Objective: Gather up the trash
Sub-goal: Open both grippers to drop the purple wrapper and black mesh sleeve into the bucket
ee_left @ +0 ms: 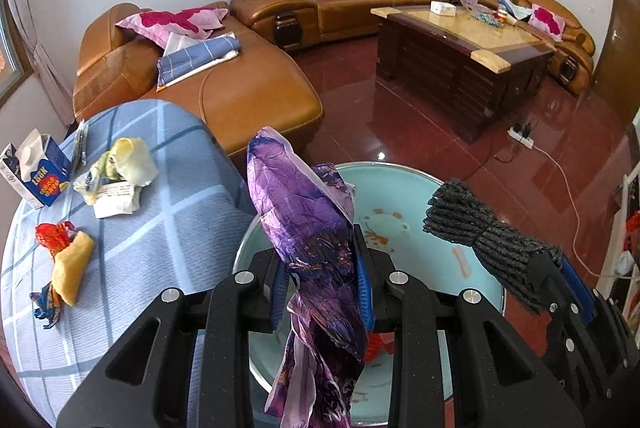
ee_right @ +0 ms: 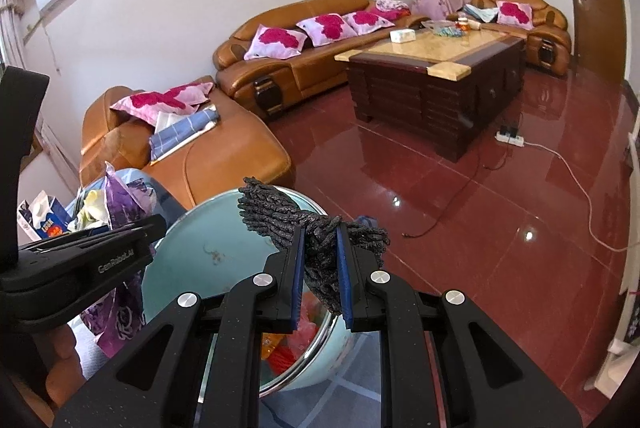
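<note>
Left wrist view: left gripper (ee_left: 322,280) clamps a purple wrapper (ee_left: 304,212) above the pale blue basin (ee_left: 472,292), likely for dropping. Right gripper (ee_right: 320,264) pinches a dark cord bundle (ee_right: 296,218) over that basin (ee_right: 192,240).

The left gripper (ee_left: 322,286) clamps a purple wrapper (ee_left: 308,228) above the turquoise basin (ee_left: 480,284).

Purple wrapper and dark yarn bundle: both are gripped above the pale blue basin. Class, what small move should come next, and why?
Probably open both jaws. The left gripper clamps the purple wrapper and the right gripper clamps the yarn bundle directly over the basin, which already holds scraps, so both should drop in.
</note>
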`<state>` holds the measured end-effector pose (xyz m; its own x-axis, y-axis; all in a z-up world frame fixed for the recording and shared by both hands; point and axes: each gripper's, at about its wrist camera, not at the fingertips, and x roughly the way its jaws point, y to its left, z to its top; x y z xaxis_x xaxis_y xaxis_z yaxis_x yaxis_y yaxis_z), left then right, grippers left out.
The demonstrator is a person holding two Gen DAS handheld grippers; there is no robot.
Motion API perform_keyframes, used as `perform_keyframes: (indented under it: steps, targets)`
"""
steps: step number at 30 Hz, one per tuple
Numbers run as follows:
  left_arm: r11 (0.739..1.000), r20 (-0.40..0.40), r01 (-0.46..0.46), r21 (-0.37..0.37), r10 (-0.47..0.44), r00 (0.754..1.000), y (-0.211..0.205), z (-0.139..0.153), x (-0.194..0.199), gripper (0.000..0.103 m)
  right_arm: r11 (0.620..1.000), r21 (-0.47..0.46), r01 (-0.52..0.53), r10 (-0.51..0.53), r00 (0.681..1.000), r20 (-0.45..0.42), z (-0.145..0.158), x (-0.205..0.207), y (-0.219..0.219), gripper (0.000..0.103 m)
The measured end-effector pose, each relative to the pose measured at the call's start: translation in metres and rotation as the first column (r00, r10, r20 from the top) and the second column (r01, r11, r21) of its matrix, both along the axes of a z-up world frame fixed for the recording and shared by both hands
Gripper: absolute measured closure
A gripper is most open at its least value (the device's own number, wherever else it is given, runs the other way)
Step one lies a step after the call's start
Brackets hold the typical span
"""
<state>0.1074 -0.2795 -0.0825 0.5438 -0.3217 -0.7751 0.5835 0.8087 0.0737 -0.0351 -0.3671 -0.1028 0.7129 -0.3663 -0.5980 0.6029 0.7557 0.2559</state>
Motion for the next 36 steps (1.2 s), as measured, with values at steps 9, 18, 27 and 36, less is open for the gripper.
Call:
perform_keyframes:
  steps: [9, 18, 27, 36]
  targets:
    - [1.000, -0.043, 0.003, 0.021, -0.002, 0.999, -0.010, -0.020, 0.007, 0.075, 1.000, 0.021, -0.008, 0.008, 0.999, -0.037, -0.011, 0.007, 0.000, 0.087]
    - [0.999, -0.100, -0.003, 0.046, 0.007, 0.995, -0.011, -0.039, 0.018, 0.074, 1.000, 0.027, -0.008, 0.009, 0.999, -0.053, -0.015, 0.009, -0.002, 0.087]
    - [0.998, -0.101, -0.020, 0.058, 0.026, 0.995, -0.005, -0.043, 0.017, 0.050, 0.999, 0.036, -0.037, 0.039, 0.998, -0.054, -0.020, 0.011, 0.001, 0.086]
    - [0.997, -0.003, -0.055, 0.050, 0.056, 0.998, 0.018, -0.020, 0.009, 0.017, 0.993, 0.079, -0.090, 0.088, 0.996, 0.029, -0.009, 0.007, 0.004, 0.071]
